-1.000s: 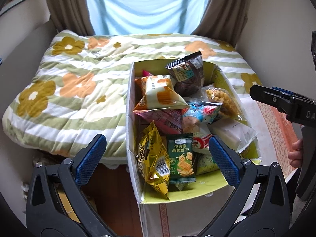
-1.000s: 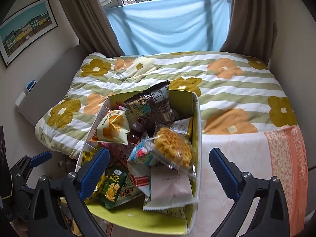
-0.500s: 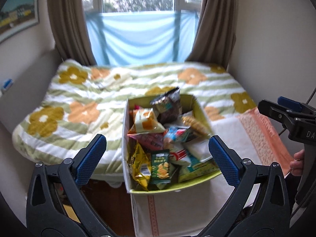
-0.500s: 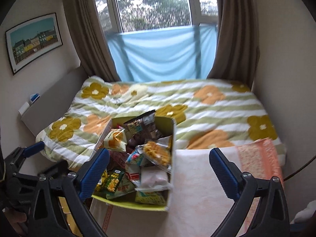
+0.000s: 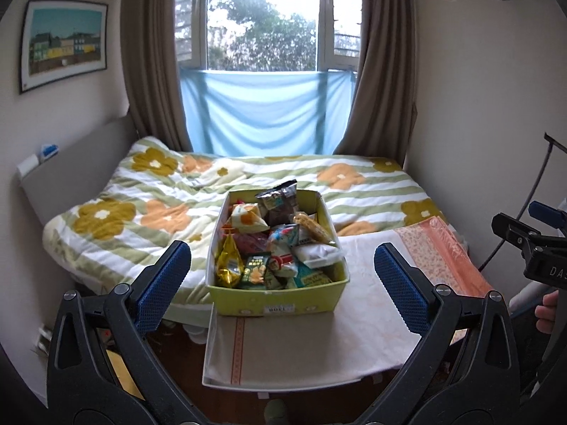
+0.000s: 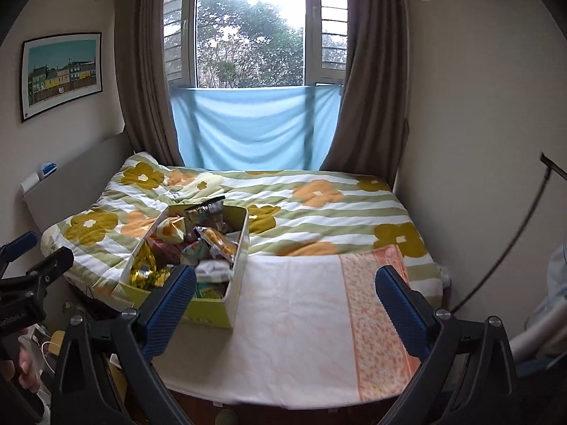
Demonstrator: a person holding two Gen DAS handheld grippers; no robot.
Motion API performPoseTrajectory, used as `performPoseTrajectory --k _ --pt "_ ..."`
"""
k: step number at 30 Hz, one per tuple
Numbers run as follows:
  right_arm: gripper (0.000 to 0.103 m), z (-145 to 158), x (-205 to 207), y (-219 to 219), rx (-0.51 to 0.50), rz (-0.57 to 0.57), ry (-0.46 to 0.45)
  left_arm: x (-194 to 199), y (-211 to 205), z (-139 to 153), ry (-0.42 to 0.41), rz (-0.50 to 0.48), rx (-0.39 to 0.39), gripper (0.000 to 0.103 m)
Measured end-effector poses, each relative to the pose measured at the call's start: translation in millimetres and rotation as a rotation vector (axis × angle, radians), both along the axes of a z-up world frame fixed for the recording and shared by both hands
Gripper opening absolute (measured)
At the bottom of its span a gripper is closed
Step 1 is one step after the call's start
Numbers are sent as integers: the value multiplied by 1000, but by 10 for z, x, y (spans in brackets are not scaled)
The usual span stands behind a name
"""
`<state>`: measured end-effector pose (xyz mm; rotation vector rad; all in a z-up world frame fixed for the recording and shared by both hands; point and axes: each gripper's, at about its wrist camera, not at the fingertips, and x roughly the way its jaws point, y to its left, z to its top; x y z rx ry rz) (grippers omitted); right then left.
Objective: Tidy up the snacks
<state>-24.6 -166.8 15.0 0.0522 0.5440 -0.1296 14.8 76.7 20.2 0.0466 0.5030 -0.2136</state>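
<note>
- The bed (image 5: 248,191) with the flower quilt (image 6: 319,191) fills the back of the room, under the window (image 5: 262,24) and the brown curtains (image 5: 152,53).
- A table with a pale cloth (image 5: 368,283) stands at the foot of the bed. In the right wrist view most of the cloth is bare, with a pink patterned strip (image 6: 372,301) on its right side. That is the open room for laying snacks out.
- The yellow-green snack box (image 5: 280,301) sits on the left part of the table, touching the edge of the bed.
- The box is heaped high with snack bags (image 5: 280,244). A dark bag (image 5: 280,202) sticks up at the back, and a gold bag (image 5: 228,262) leans near the left wall.
- The left gripper (image 5: 281,283) is held wide open and grips nothing. It hangs well back from the box.
- The right gripper (image 6: 285,301) is wide open too, and empty, over the bare cloth.
- What could go wrong: the bags are piled loose, so I think pulling one out could drag others over the box wall.
- The box's left wall lines up with the table's left edge, so a bag that falls there could drop to the floor (image 5: 184,347).
- The shiny bags may slip out of the blue pads (image 5: 159,283) if pinched at a corner.
- The two grippers are well apart, so they should not bump.
</note>
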Motion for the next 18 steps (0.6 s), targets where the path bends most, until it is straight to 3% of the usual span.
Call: performPoseTrajectory --k 7,18 --pt "101 -33 -248 -137 17 -17 -25 -311 -155 61 -27 -6 6 103" --pt "101 -51 -335 -224 18 -28 -42 -361 -295 95 -35 -16 5 103"
